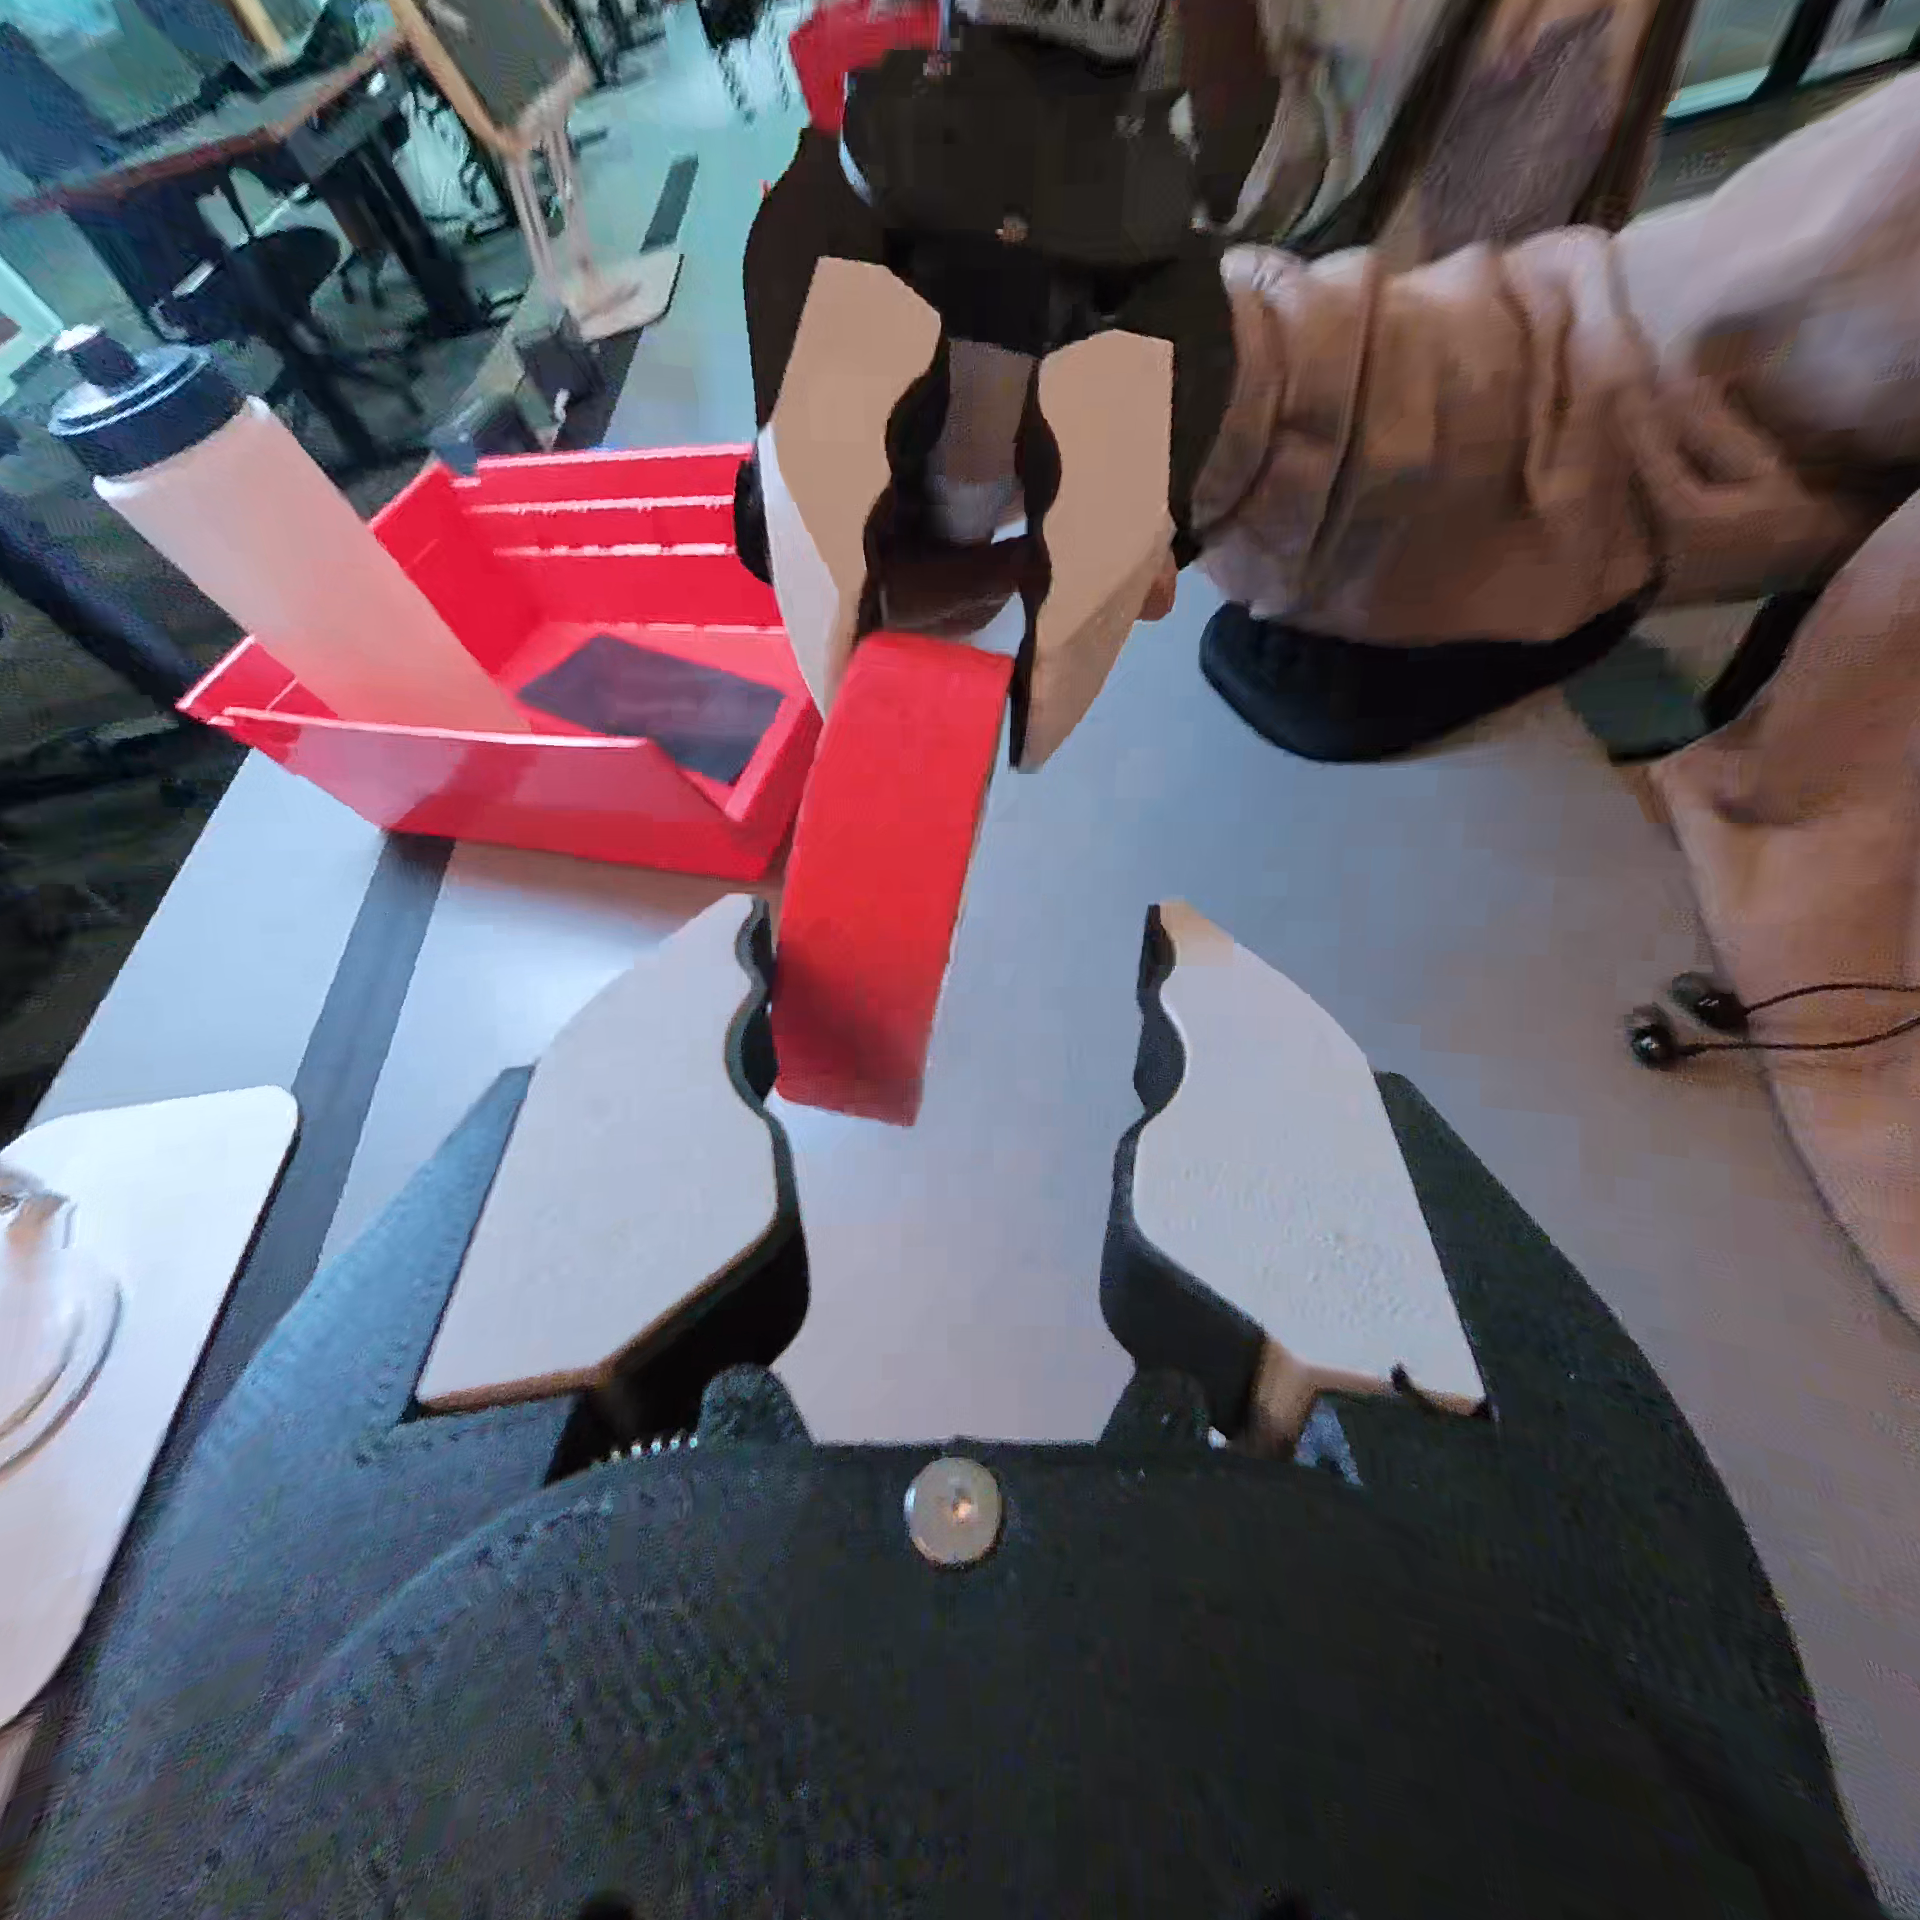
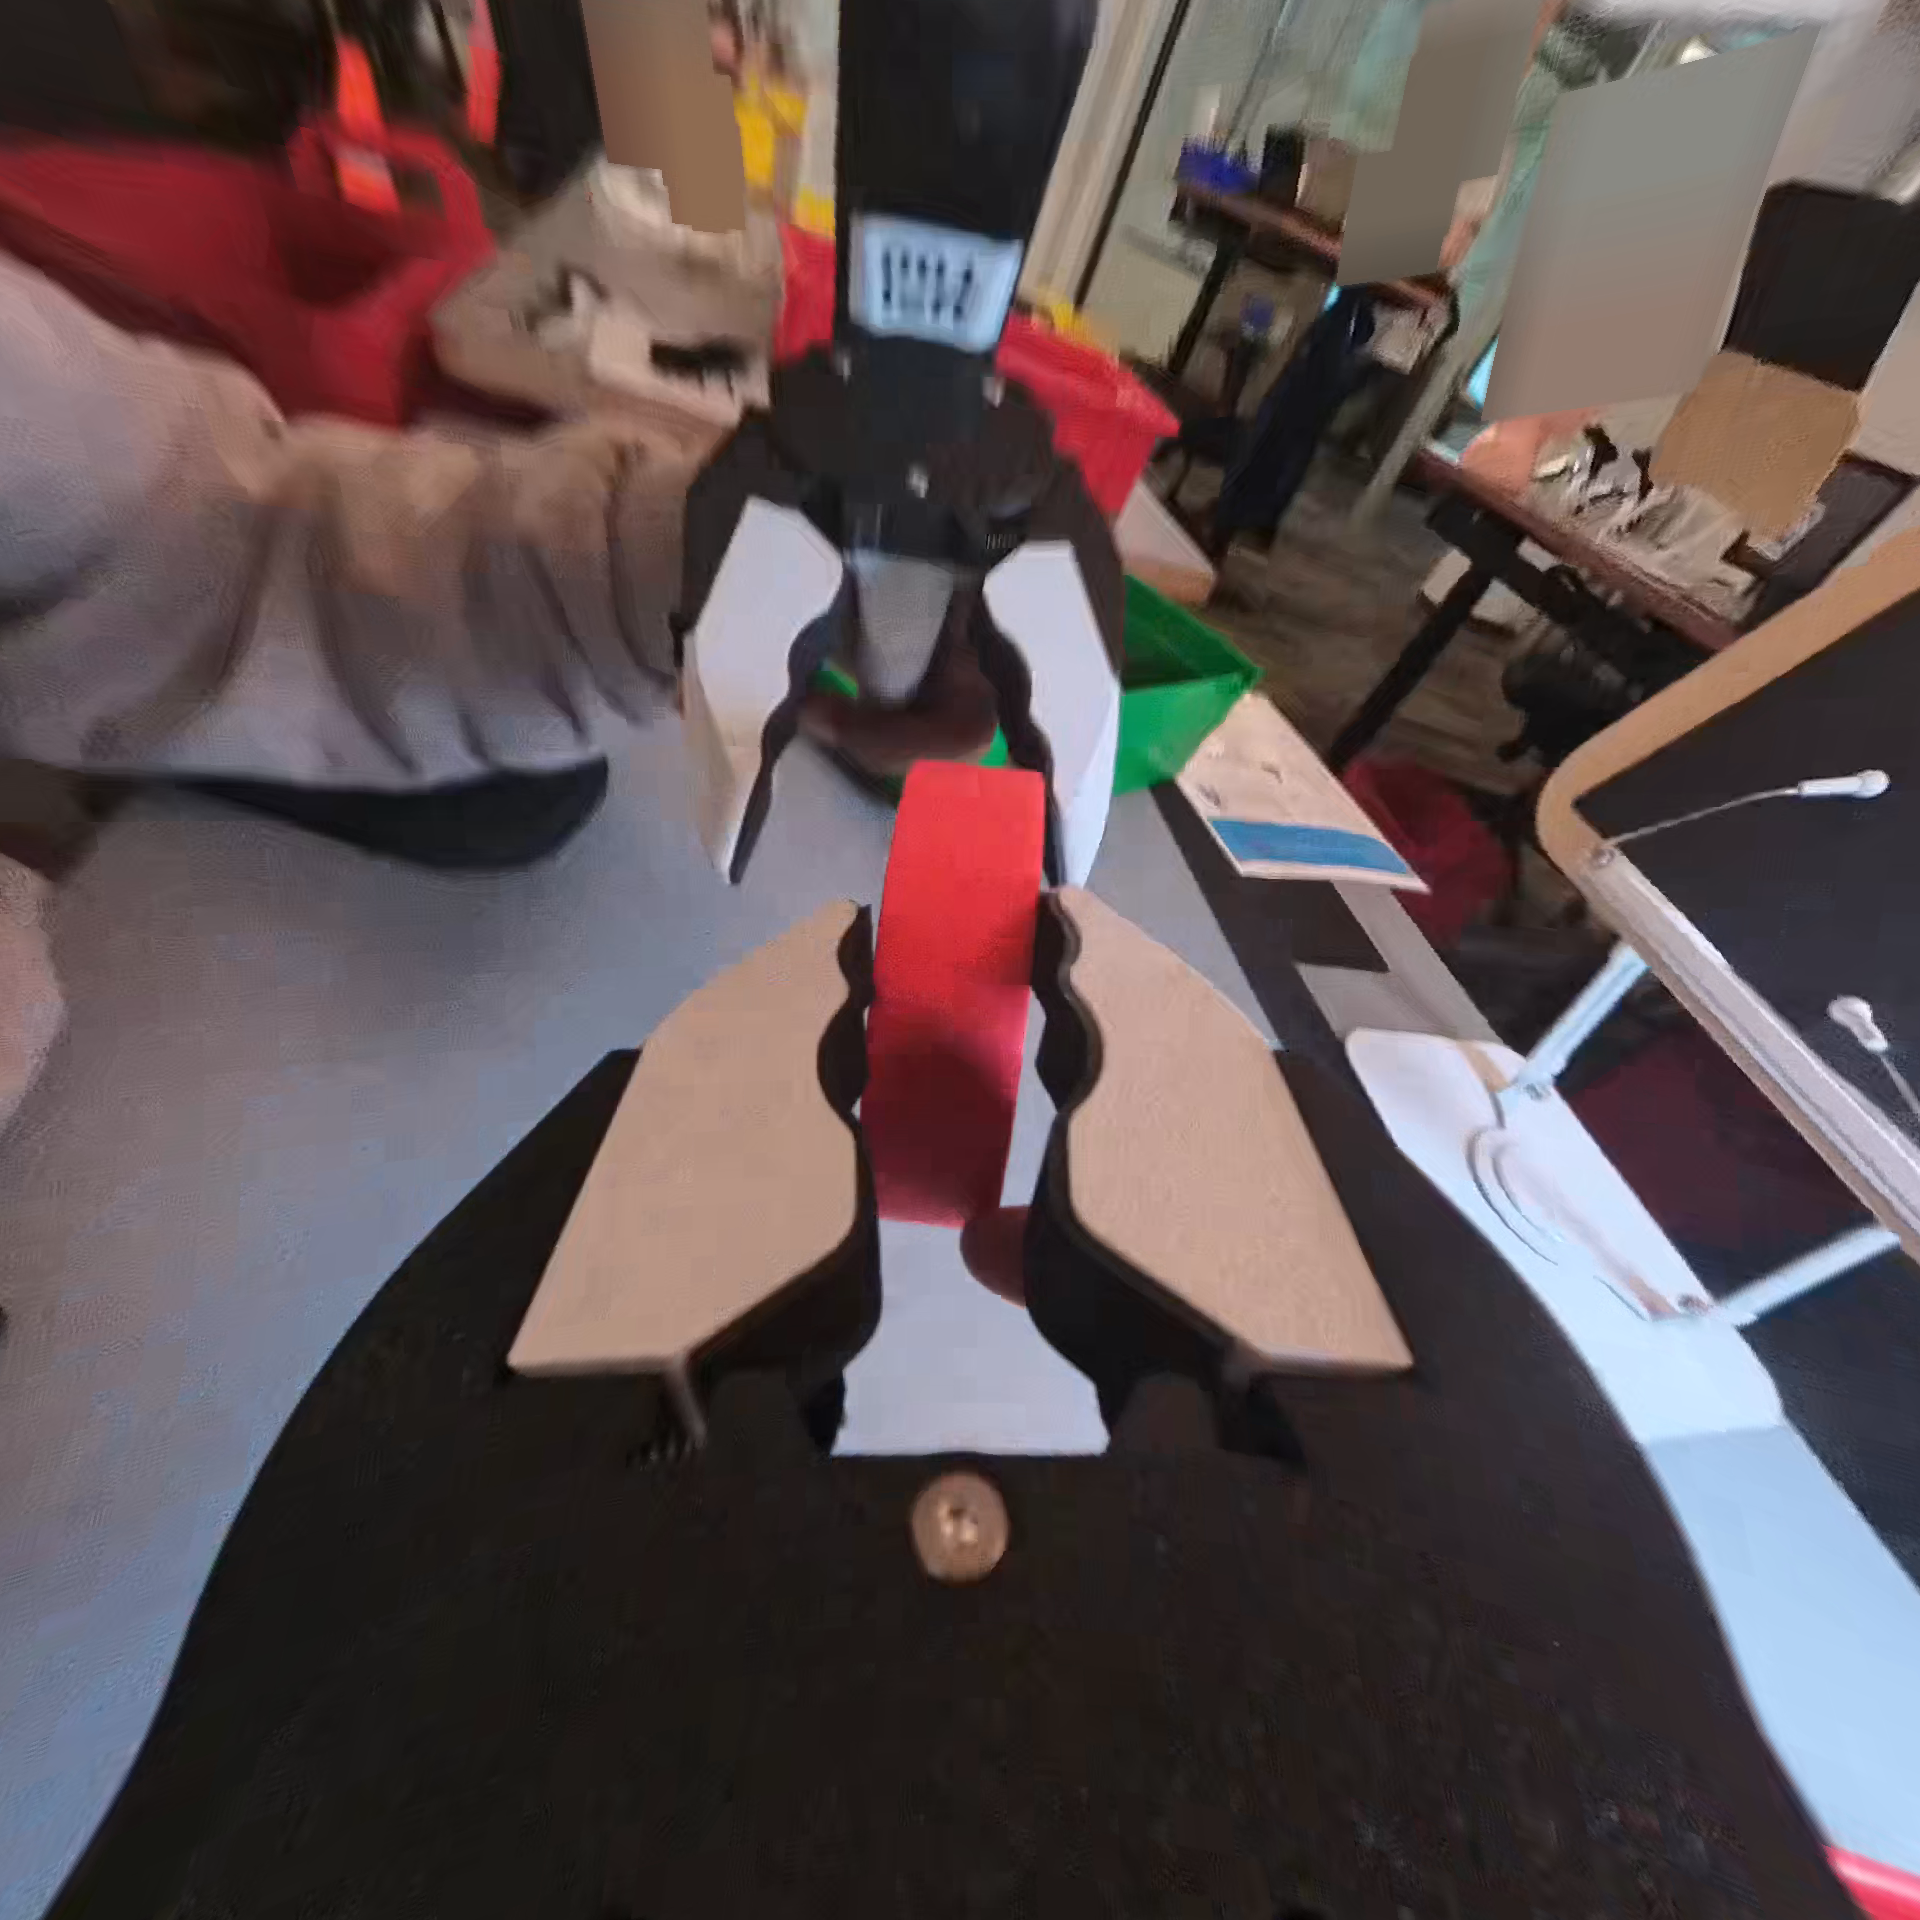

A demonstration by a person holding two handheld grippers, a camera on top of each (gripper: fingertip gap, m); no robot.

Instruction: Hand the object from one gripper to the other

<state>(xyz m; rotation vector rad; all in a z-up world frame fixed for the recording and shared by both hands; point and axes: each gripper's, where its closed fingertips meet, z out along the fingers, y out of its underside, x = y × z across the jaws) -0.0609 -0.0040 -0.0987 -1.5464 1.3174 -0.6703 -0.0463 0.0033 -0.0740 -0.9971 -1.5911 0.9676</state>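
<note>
The red object (image 2: 956, 987) looks like a broad red roll seen edge-on, held above the grey table (image 1: 1351, 883). My right gripper (image 2: 951, 920) is shut on it, with both pads pressed against its sides. In the left wrist view, the right gripper (image 1: 925, 732) comes in from the far side, gripping the upper end of the red object (image 1: 883, 883). My left gripper (image 1: 956, 914) is open wide. The object's lower end sits between its fingers, against the left finger and clear of the right one. In the right wrist view, the left gripper (image 2: 909, 873) faces mine, open.
A red bin (image 1: 582, 800) stands at the back left, holding a white bottle with a black cap (image 1: 301, 582) and a dark pad (image 1: 655, 707). Black earbuds on a cord (image 1: 1683, 1018) lie at the right. A person's beige sleeve (image 1: 1507, 436) reaches in. A green bin (image 2: 1174, 686) stands behind.
</note>
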